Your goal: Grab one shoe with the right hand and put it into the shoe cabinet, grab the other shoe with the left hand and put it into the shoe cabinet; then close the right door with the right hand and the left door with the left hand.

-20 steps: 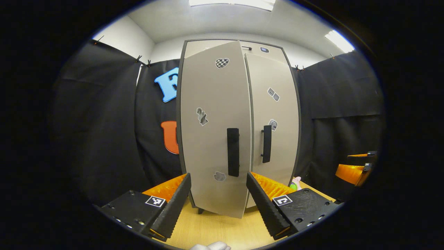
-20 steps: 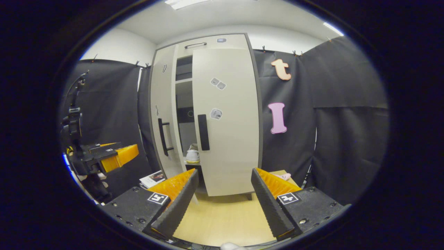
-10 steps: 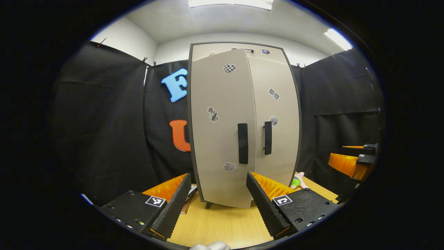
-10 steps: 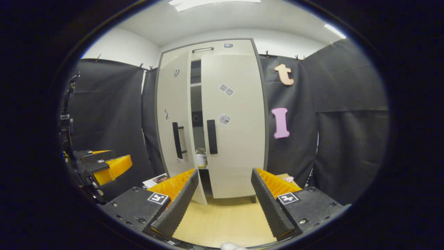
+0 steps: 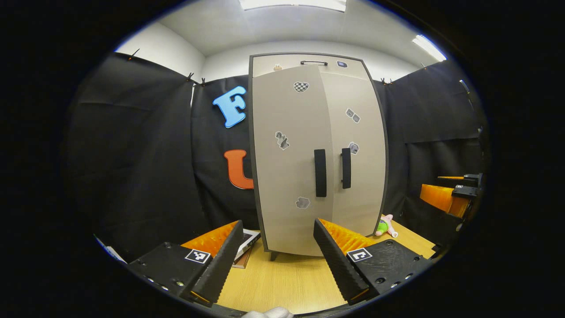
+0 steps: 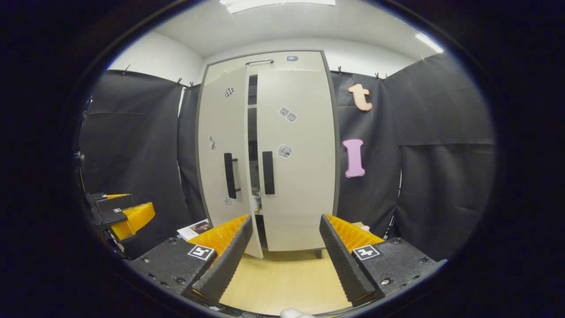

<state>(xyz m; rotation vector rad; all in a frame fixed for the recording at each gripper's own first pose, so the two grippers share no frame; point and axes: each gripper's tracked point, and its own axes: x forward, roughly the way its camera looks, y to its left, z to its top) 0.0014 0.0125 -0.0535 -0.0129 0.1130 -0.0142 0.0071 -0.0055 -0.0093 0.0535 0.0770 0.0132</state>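
Shoe cabinet (image 6: 265, 150): tall, pale, standing on the wooden table (image 5: 282, 282), backed by black cloth.
Right door (image 6: 298, 159): flush with the frame, black handle (image 6: 268, 172) upright.
Left door (image 6: 223, 163): slightly ajar, a narrow dark gap between it and the right door; its handle (image 5: 320, 172) upright. Small stickers on both doors.
Shoe (image 6: 255, 201): pale, a sliver seen through the gap on an inner shelf.
Left gripper (image 5: 276, 251): fingers spread wide, nothing between them, held back from the cabinet.
Right gripper (image 6: 284, 251): fingers spread wide, nothing between them, well clear of the doors.
Book (image 5: 245, 240): flat on the table, beside the cabinet's left foot.
Plush toy (image 5: 385, 226): green and pink, lying by the cabinet's right corner.
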